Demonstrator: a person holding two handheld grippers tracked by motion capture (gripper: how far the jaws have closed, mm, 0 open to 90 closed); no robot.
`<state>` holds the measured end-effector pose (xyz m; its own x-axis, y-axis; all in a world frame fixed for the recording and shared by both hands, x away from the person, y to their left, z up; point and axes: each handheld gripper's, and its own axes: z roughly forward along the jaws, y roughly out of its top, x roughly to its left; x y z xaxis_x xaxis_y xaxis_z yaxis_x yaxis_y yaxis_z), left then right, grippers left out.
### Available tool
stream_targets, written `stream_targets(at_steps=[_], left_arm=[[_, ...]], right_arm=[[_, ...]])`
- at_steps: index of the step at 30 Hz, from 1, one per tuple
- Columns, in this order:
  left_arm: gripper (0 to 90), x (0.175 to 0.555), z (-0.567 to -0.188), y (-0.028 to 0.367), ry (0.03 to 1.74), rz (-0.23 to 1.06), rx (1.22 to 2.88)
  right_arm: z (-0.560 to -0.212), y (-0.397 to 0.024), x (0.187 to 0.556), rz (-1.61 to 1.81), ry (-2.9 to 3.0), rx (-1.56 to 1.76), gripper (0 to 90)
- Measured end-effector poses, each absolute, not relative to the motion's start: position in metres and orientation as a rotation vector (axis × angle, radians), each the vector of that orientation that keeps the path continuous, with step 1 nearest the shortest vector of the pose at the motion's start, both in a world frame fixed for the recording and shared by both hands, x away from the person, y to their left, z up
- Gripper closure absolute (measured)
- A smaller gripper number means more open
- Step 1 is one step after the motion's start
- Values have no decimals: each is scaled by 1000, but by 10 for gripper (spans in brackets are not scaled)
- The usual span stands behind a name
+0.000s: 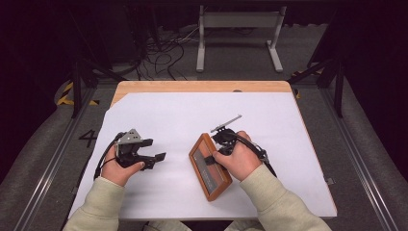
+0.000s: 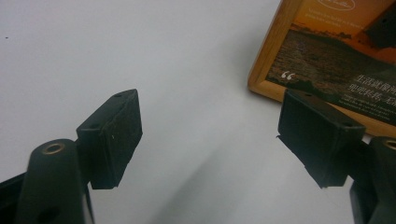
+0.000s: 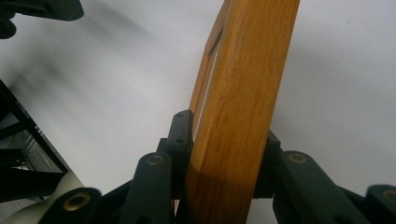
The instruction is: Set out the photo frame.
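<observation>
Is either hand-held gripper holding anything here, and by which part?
The right hand-held gripper clamps the wooden picture frame across its side rail; the left hand-held gripper holds nothing.

You're at a wooden table [image 1: 202, 86] with a big white sheet [image 1: 192, 115] over most of the top, just a strip of bare wood showing at the far edge. Grey floor [image 1: 43, 159] all around, with a "4" [image 1: 88, 138] marked on it to your left. A white metal stand [image 1: 239, 33] sits past the table, tangled cables [image 1: 161, 55] beside it. Back of the room is dark; light falls on the table.
</observation>
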<state>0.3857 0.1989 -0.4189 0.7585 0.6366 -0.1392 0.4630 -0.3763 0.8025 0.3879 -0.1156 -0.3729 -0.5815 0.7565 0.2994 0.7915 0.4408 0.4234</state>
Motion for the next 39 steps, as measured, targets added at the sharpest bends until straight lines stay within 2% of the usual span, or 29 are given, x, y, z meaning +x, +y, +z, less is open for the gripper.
stream_targets(at_steps=[9, 18, 30, 39], left_arm=[[224, 386, -419, 200, 823, 239, 2036], [225, 386, -419, 201, 827, 250, 2036], [229, 383, -420, 206, 852, 243, 2037], [230, 378, -422, 215, 867, 260, 2033]], right_arm=[[-367, -114, 389, -775, -2664, -1358, 710], [-343, -123, 394, -777, -2759, -1242, 711], [-305, -123, 412, -534, -3045, -787, 713], [-298, -116, 427, -457, -3096, -454, 714]])
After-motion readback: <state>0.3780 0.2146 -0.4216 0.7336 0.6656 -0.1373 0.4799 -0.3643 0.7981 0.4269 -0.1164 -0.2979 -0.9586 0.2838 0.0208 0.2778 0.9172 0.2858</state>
